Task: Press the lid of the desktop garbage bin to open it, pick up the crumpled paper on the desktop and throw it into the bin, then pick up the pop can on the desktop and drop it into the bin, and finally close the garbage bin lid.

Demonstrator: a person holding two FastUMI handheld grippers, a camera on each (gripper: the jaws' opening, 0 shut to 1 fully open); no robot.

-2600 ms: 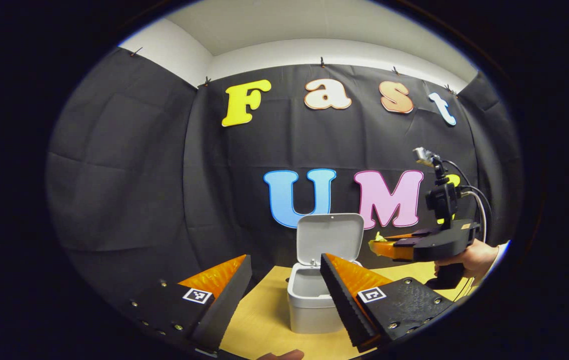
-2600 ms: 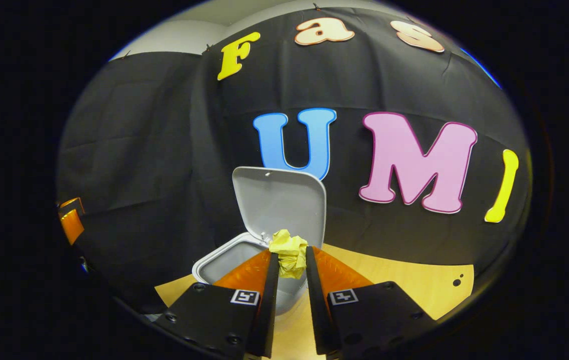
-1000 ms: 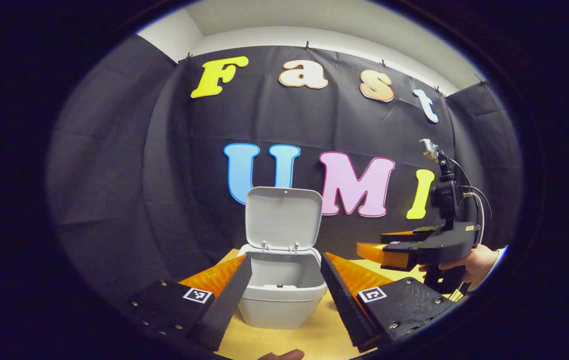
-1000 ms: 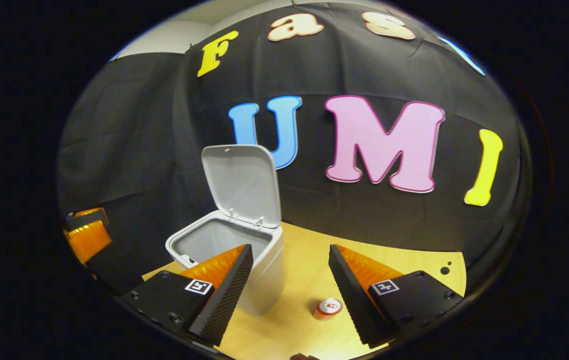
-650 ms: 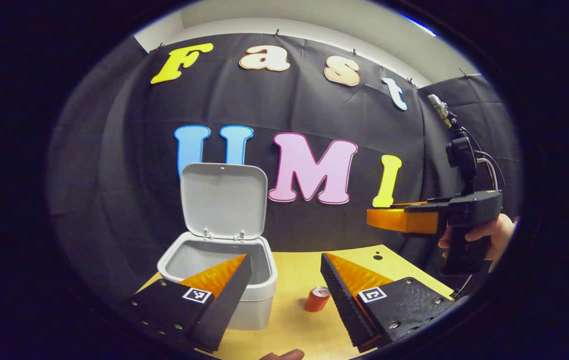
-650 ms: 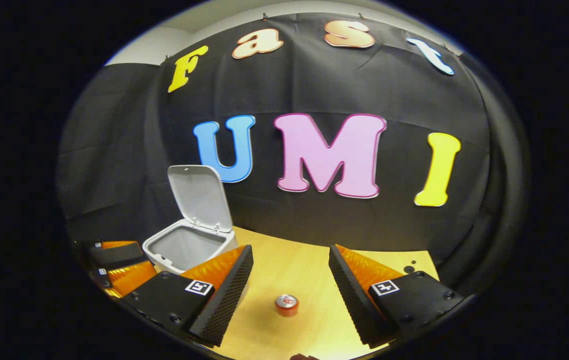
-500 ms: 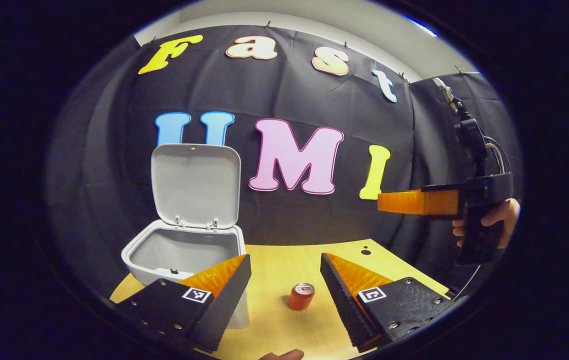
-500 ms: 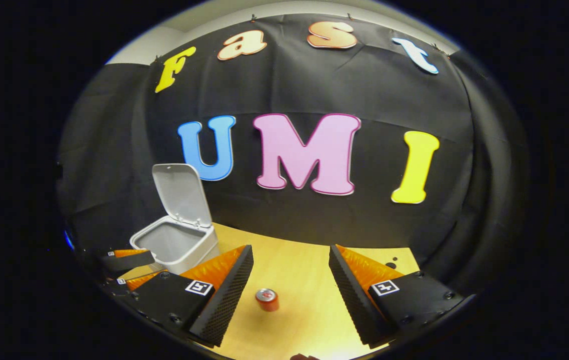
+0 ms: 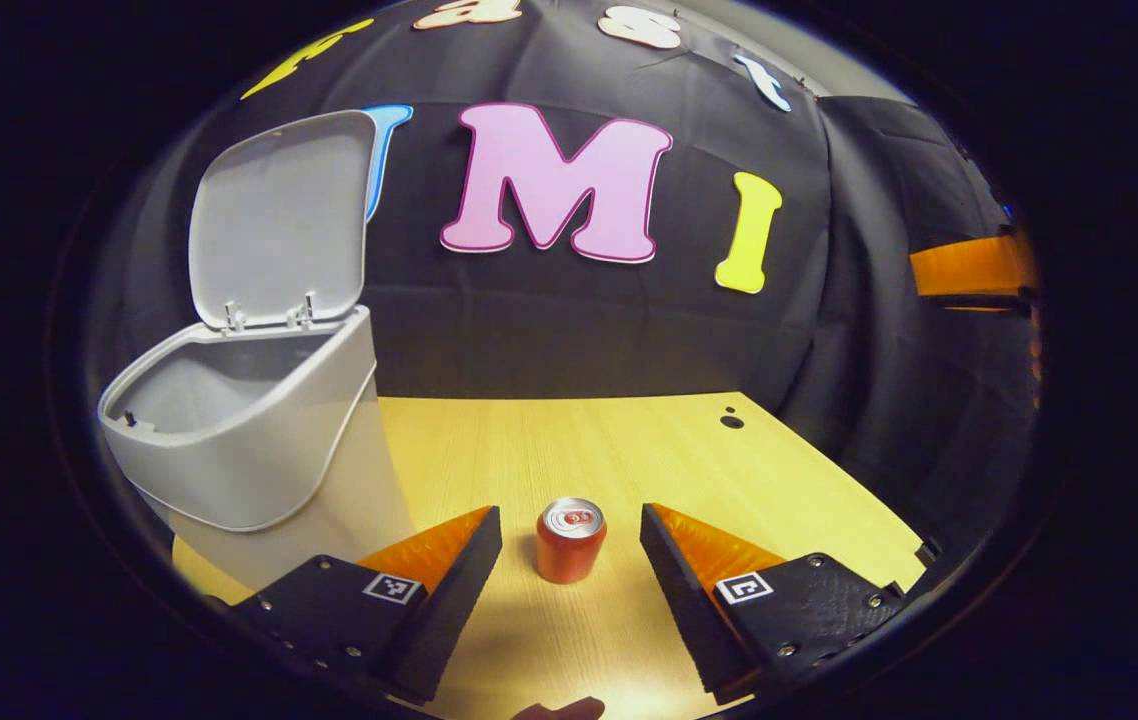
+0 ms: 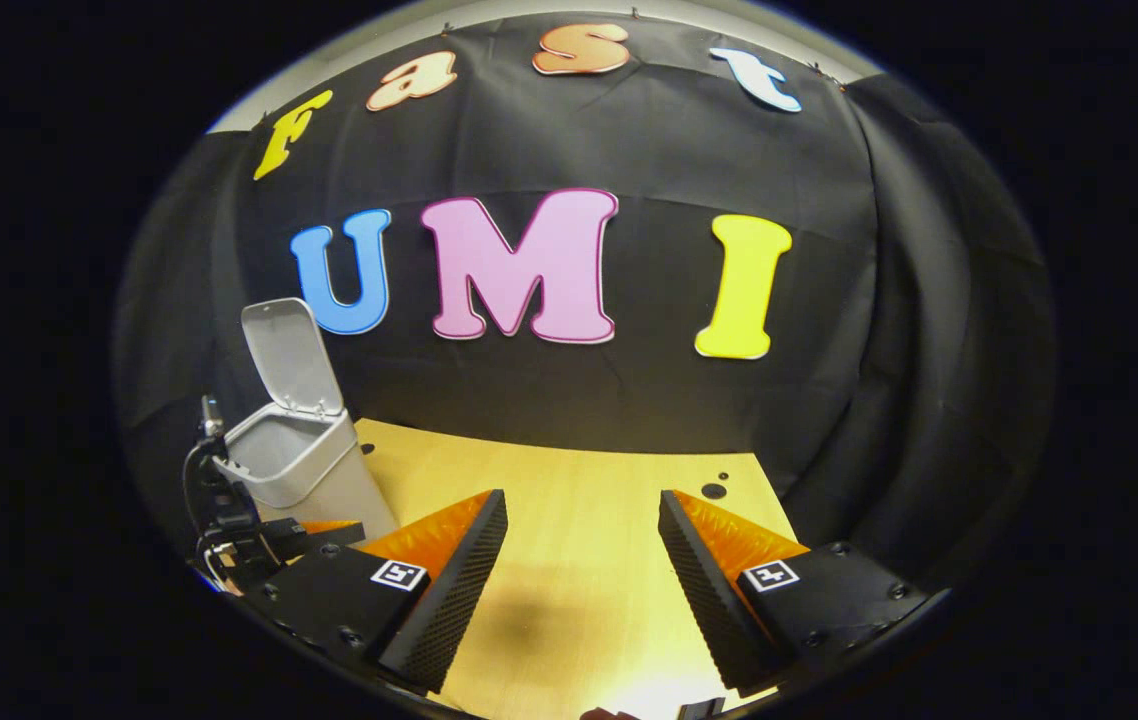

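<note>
A red pop can (image 9: 570, 545) stands upright on the wooden table (image 9: 629, 450), in line with the gap of my left gripper (image 9: 570, 508). That gripper is open, and its fingertips (image 9: 474, 535) sit on either side of the can without touching it. The grey bin (image 9: 259, 440) stands just to the left with its lid (image 9: 279, 215) raised upright. In the right gripper view, my right gripper (image 10: 581, 494) hangs open over bare table, holding nothing. The bin (image 10: 299, 465) is far off to its left there, and the left gripper (image 10: 259, 540) is low beside it.
The black cloth wall (image 9: 579, 330) closes off the back and right of the table. A small dark hole (image 9: 732, 421) marks the tabletop near the far right corner. One finger of the right gripper (image 9: 969, 265) pokes in high at the right edge.
The right gripper opened, the yellow paper left its fingers, and it drew back to the right. The left gripper swung right and down until the can stood between its fingertips.
</note>
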